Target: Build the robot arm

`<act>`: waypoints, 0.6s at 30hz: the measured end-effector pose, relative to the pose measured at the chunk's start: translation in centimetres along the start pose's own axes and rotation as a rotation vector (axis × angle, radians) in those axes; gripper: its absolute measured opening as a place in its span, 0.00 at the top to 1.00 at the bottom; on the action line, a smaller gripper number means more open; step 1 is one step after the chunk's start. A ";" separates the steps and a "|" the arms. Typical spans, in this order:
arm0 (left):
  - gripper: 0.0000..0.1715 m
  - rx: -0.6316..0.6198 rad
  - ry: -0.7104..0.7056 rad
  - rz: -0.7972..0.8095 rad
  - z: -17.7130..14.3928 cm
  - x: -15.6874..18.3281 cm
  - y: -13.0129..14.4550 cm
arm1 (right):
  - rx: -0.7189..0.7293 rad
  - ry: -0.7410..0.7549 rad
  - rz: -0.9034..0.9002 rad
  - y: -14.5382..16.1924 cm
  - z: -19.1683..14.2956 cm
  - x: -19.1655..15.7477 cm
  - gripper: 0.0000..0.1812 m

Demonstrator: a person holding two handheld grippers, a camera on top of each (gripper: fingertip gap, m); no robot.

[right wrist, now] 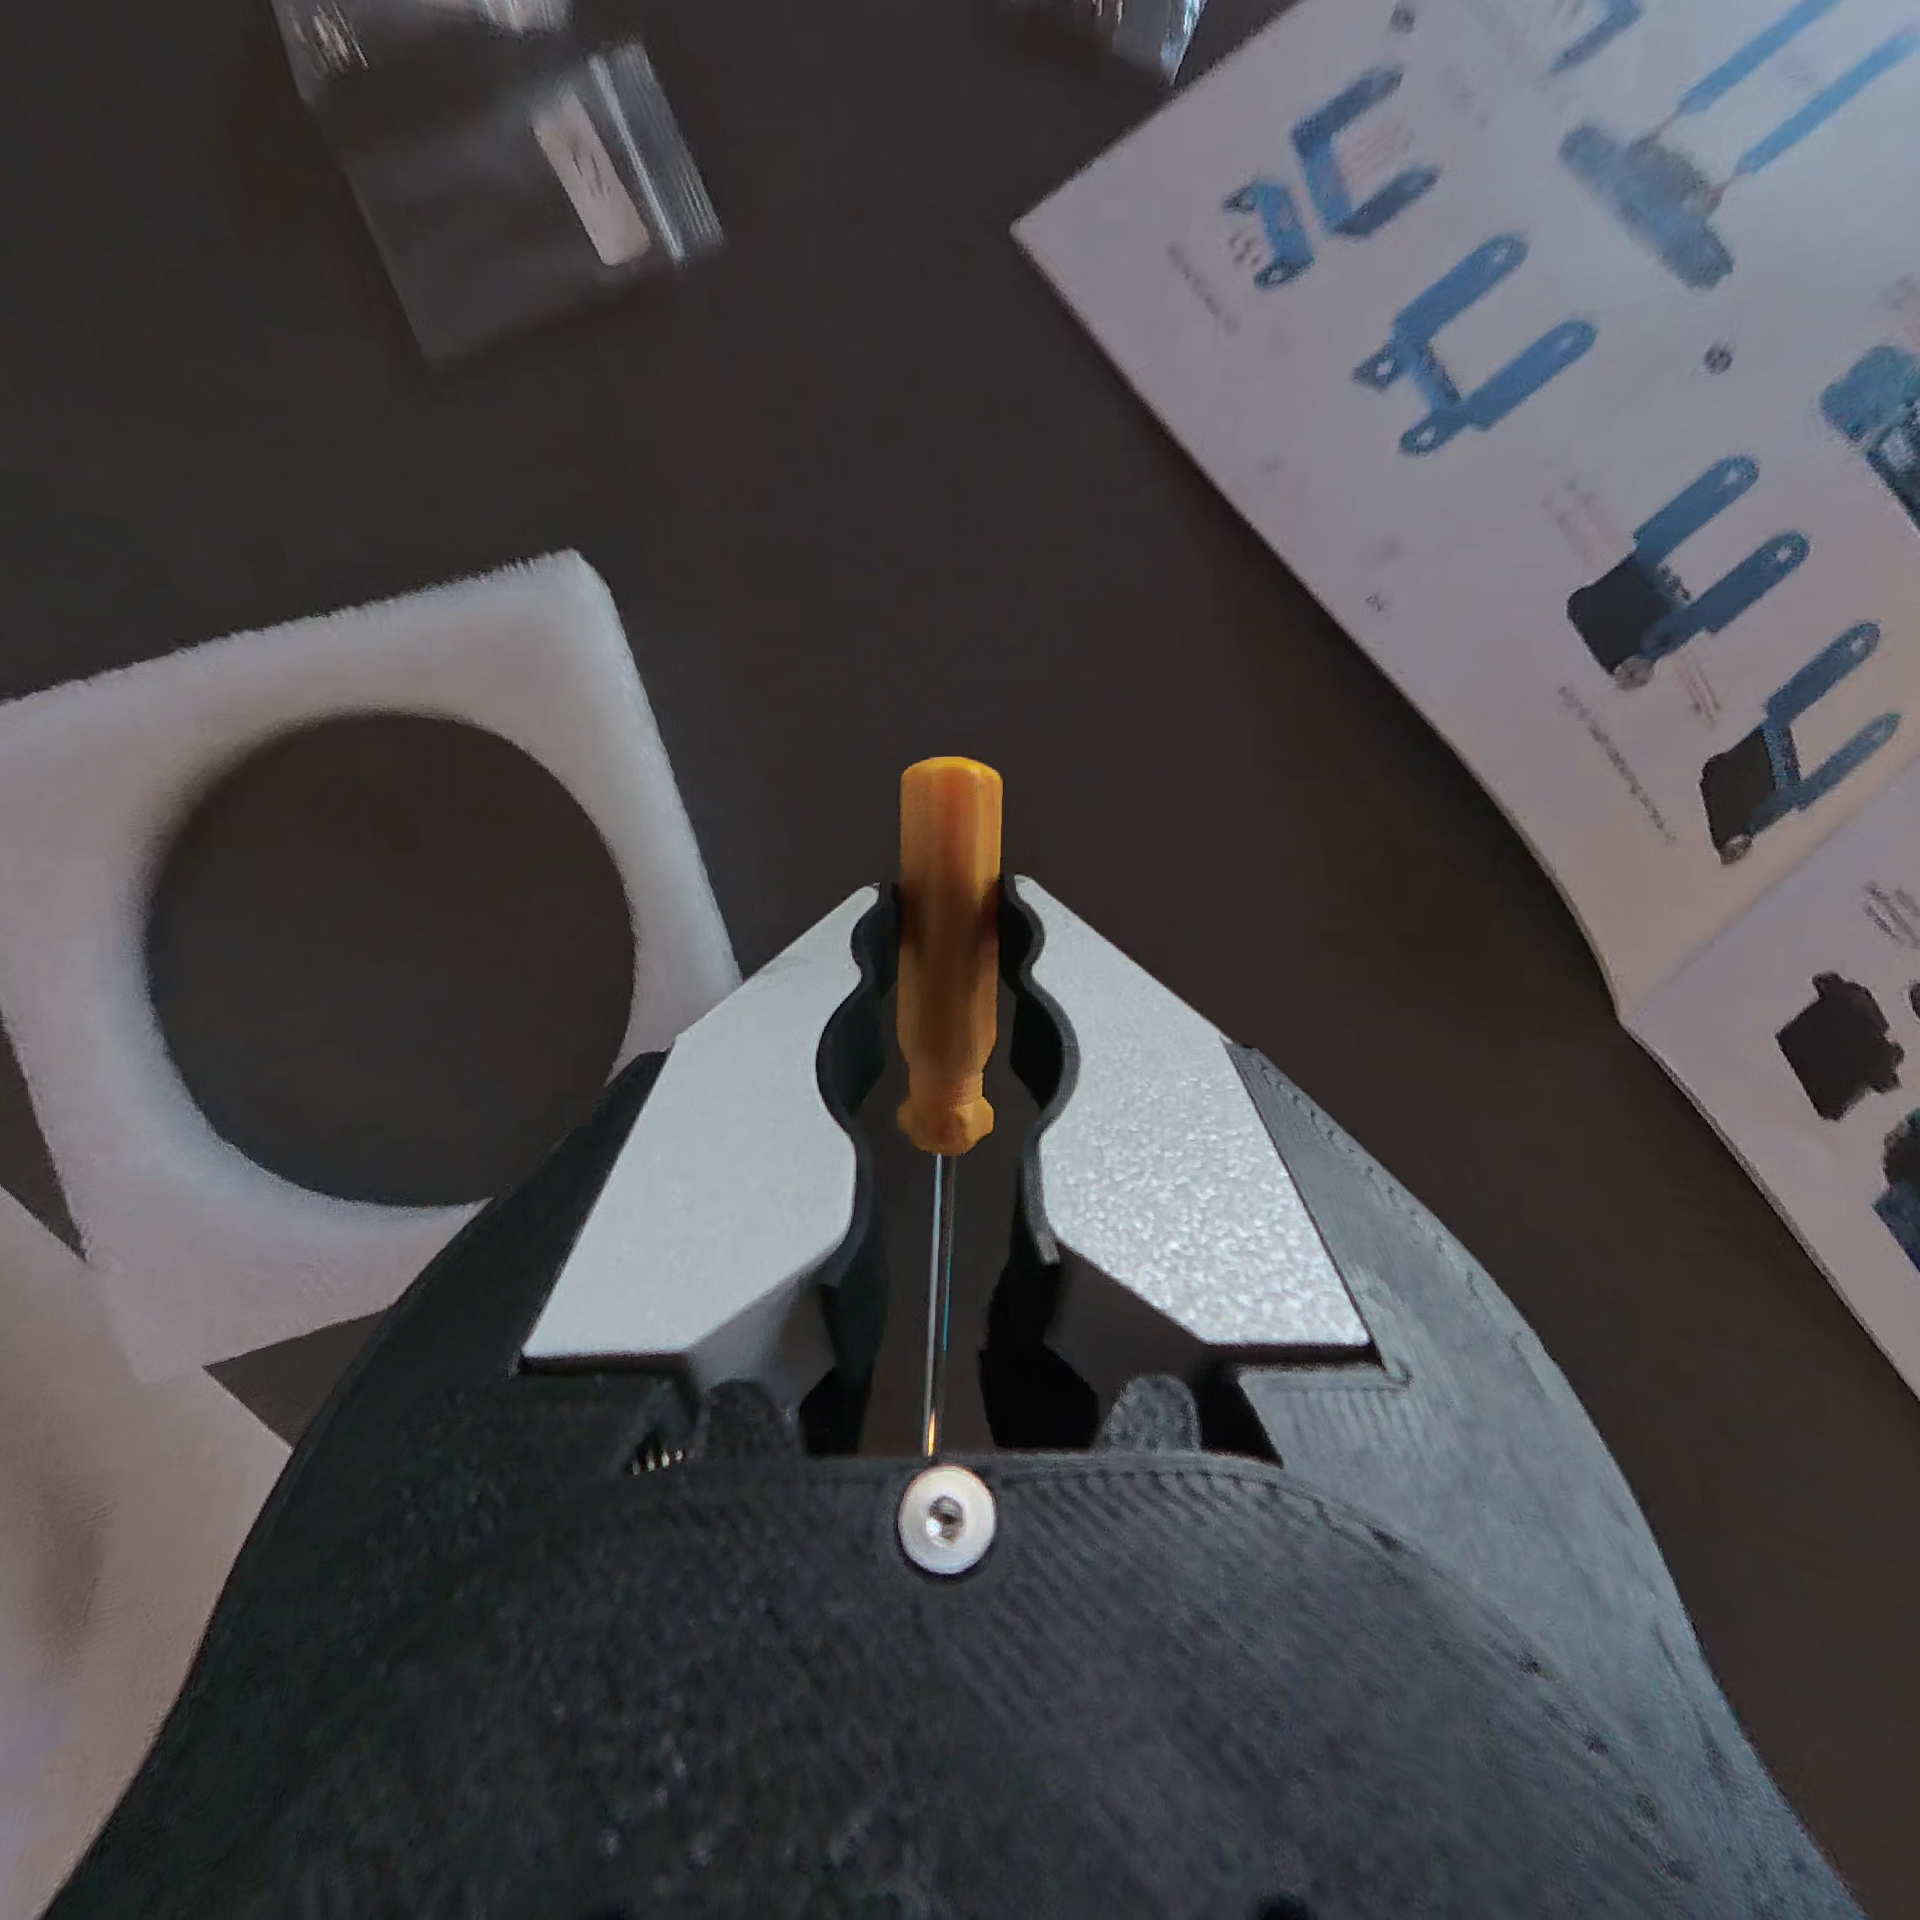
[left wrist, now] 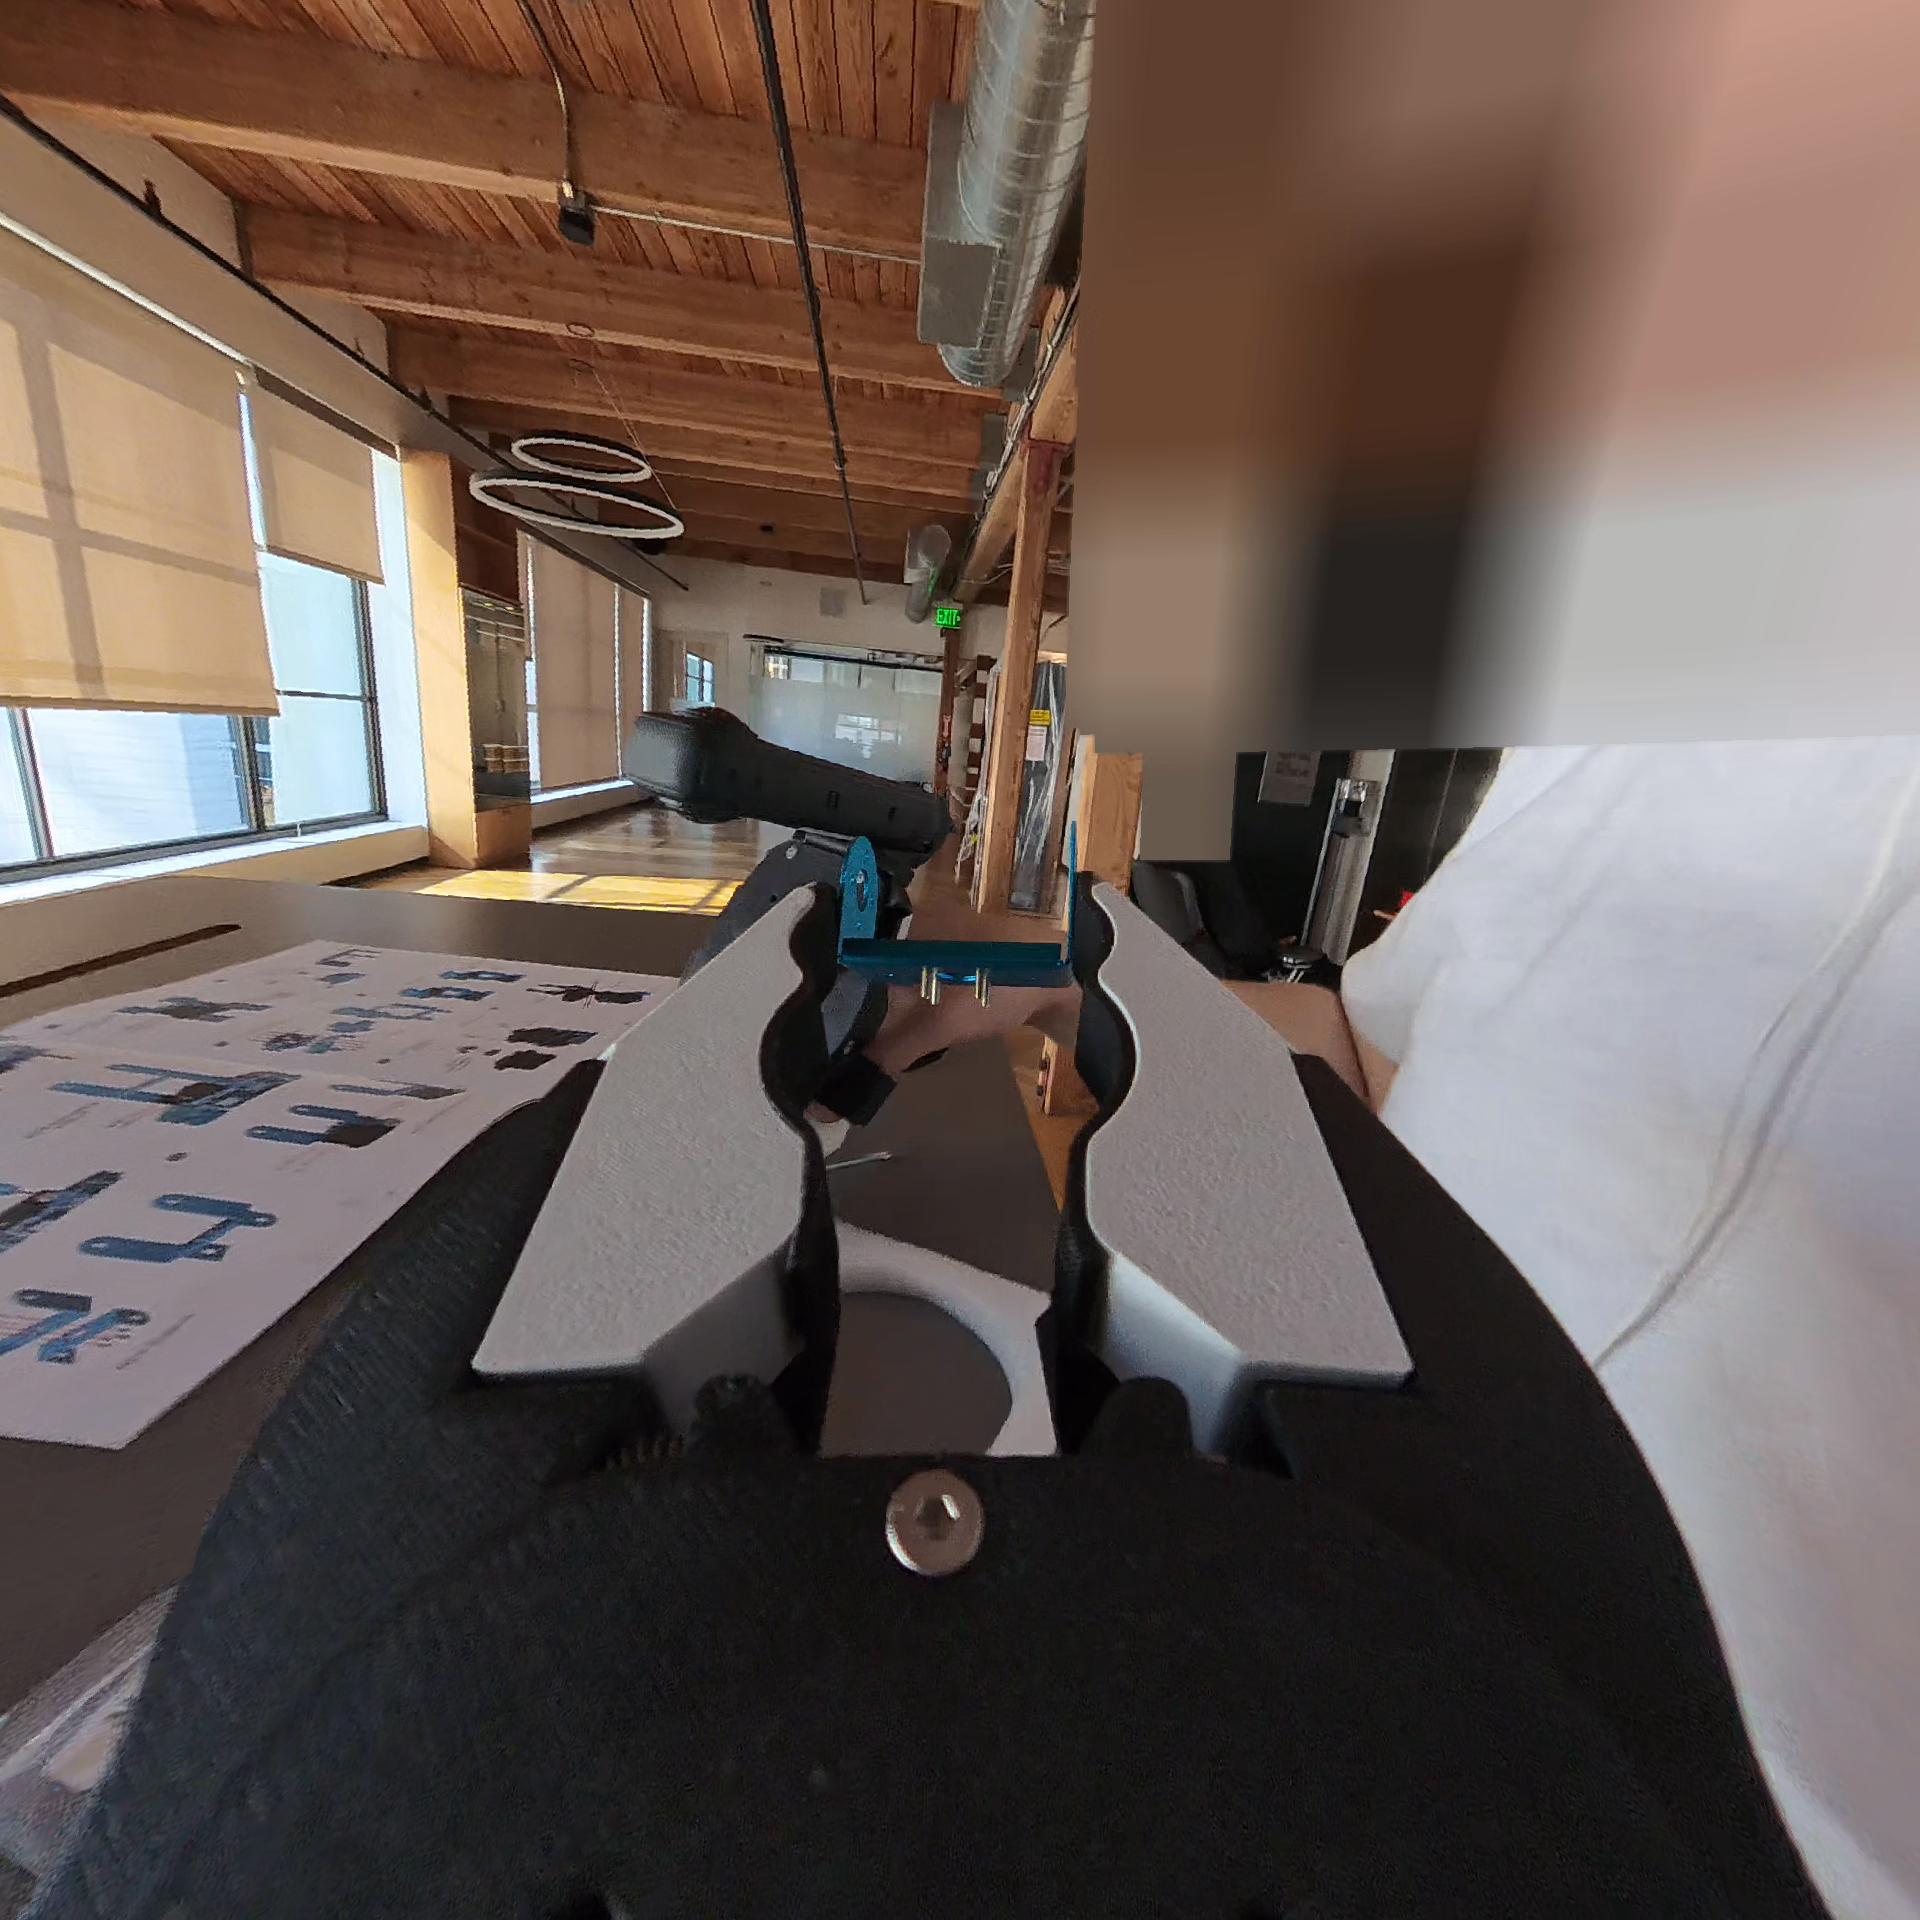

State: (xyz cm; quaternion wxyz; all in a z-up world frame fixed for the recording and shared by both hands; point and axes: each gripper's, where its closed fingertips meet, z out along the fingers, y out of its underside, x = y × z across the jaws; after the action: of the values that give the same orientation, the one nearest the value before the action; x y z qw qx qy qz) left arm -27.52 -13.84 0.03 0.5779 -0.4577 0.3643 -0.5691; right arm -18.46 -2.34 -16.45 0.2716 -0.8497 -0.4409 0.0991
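The left gripper clamps a blue bracket between its fingertips, two screws poking out beneath. The right gripper pinches an orange screwdriver, shaft pointing backward, above the dark table, beside white foam and an instruction sheet.

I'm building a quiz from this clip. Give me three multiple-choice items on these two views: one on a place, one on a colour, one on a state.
1. Where does the white foam square with a round hole lie?
A. left of the right gripper
B. on the instruction sheet
C. between its fingers

2. The screwdriver handle is:
A. blue
B. orange
C. green

3. The left gripper is:
A. empty
B. shut on a blue U-shaped bracket
C. resting on foam

Key: 1 A, it lies on the dark table left of the fingers; 2 B, orange handle; 3 B, the bracket spans both fingertips.
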 end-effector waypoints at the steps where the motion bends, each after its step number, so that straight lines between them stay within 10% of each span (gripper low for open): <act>1: 0.74 0.004 -0.008 -0.009 0.5 -0.1 0.3 | 0.027 -0.011 0.004 -0.2 0.0 0.2 0.90; 7: 0.74 0.076 -0.087 -0.061 3.3 -1.2 1.4 | 0.162 -0.277 0.036 0.7 -0.7 -0.6 0.80; 18: 0.74 0.013 -0.104 -0.019 7.5 -4.1 1.6 | 0.626 -0.330 0.026 0.4 -7.7 4.6 0.82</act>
State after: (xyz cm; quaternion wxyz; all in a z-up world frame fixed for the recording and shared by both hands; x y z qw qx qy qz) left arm -20.32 -9.02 0.47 0.5937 -0.4862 0.3255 -0.5525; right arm -12.26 -1.70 -9.92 0.4426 -0.7034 -0.4163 0.3687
